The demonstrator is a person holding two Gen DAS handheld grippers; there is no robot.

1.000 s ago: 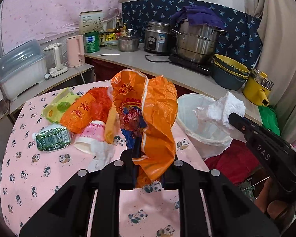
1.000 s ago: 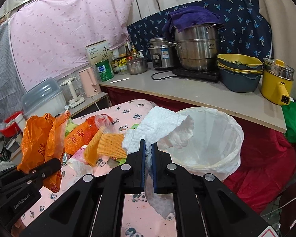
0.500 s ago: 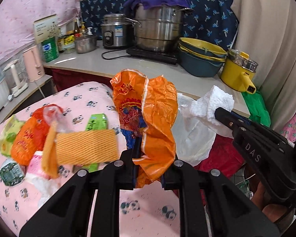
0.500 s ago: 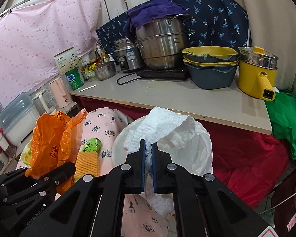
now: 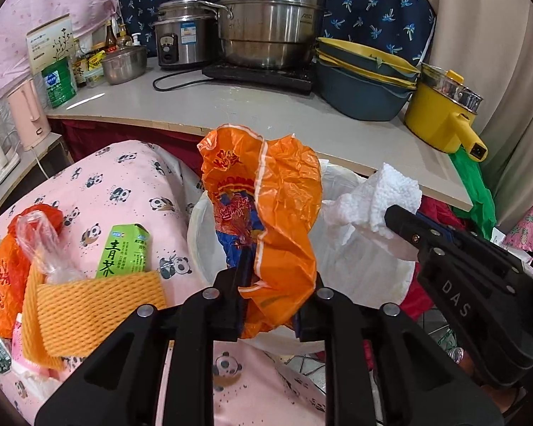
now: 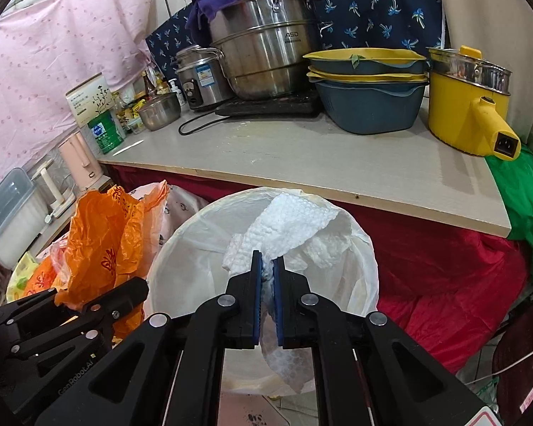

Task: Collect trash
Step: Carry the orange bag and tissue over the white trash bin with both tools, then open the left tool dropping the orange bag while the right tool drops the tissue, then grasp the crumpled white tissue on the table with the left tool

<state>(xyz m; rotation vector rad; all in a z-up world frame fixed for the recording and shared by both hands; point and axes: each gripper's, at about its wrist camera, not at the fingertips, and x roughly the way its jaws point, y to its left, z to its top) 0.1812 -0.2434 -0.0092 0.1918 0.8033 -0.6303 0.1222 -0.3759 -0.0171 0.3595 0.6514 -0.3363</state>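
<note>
I am holding the orange bag (image 5: 266, 213) in my left tool (image 5: 268, 305) and the paper towel (image 6: 291, 227) in my right tool (image 6: 266, 277) over the bin (image 6: 174, 259); next, I judge, comes releasing both.

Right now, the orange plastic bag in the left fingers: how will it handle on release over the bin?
The orange plastic bag looks floppy: it is crumpled and folds over the left gripper. Probably very light, so it may drift instead of dropping straight into the white-lined bin. The thin film could cling to the fingers.
</note>
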